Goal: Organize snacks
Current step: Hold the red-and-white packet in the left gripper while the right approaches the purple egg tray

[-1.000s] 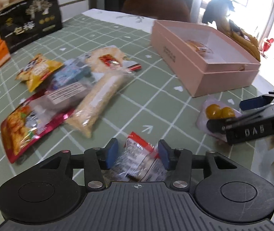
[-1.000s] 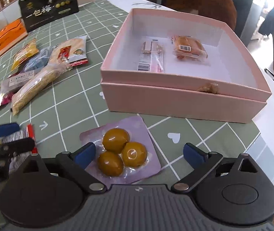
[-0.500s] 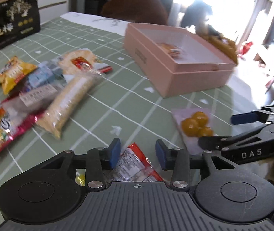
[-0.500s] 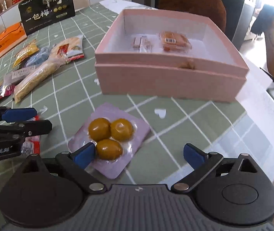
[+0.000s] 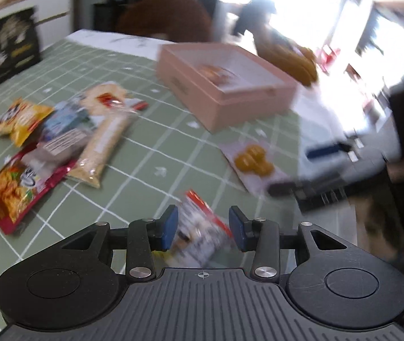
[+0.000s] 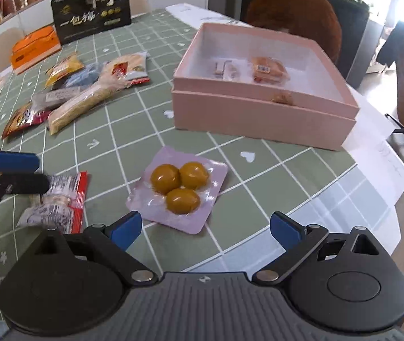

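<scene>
A pink open box (image 6: pixel 261 113) (image 5: pixel 224 96) stands on the green checked tablecloth with two wrapped snacks (image 6: pixel 267 71) inside. A purple pack with three yellow balls (image 6: pixel 179 187) (image 5: pixel 254 160) lies in front of my right gripper (image 6: pixel 204 227), which is wide open and empty above the table. My left gripper (image 5: pixel 203 228) (image 6: pixel 17 170) is open around a red-and-white snack packet (image 5: pixel 199 233) (image 6: pixel 60 199) that lies on the table between its fingers. The left wrist view is blurred.
A heap of snack packets (image 6: pixel 85 91) (image 5: pixel 51 139) lies at the left of the table. A black gift bag (image 6: pixel 91 17) and an orange box (image 6: pixel 34 48) stand at the far edge. A brown chair (image 6: pixel 293 20) is behind the box. White paper (image 6: pixel 378 153) hangs off the right table edge.
My left gripper has opened wider and the red-and-white packet has dropped to the table. Both grippers have pulled back from the box and risen.
</scene>
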`<control>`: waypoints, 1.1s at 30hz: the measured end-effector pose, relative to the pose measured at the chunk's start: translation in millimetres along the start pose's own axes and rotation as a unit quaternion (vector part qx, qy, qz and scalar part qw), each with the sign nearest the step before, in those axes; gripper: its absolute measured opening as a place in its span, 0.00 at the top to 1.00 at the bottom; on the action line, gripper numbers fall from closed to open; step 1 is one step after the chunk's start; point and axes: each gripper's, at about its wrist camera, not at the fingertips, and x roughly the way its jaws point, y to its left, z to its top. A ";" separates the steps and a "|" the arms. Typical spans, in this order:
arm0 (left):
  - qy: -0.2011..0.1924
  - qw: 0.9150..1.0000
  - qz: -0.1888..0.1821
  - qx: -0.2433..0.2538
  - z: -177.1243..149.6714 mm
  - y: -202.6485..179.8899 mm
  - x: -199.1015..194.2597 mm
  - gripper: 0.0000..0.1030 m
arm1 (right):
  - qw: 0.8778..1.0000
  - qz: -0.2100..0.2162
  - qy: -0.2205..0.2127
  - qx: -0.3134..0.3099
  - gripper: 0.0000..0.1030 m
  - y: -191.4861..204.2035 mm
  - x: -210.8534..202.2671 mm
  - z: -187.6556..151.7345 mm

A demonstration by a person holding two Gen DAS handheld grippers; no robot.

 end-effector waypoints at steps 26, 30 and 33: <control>-0.013 0.993 0.111 0.041 16.0 7.2 39.3 0.54 | 0.998 -0.017 0.033 0.047 0.05 -6.6 7.0 -16.2; -0.018 0.991 0.101 0.082 35.6 -0.4 40.7 0.54 | 0.999 -0.016 0.028 0.043 0.04 -6.4 7.2 -17.6; -0.003 0.991 0.089 0.095 46.1 2.8 51.0 0.53 | 0.999 -0.015 0.029 0.042 0.02 -6.9 8.3 -17.1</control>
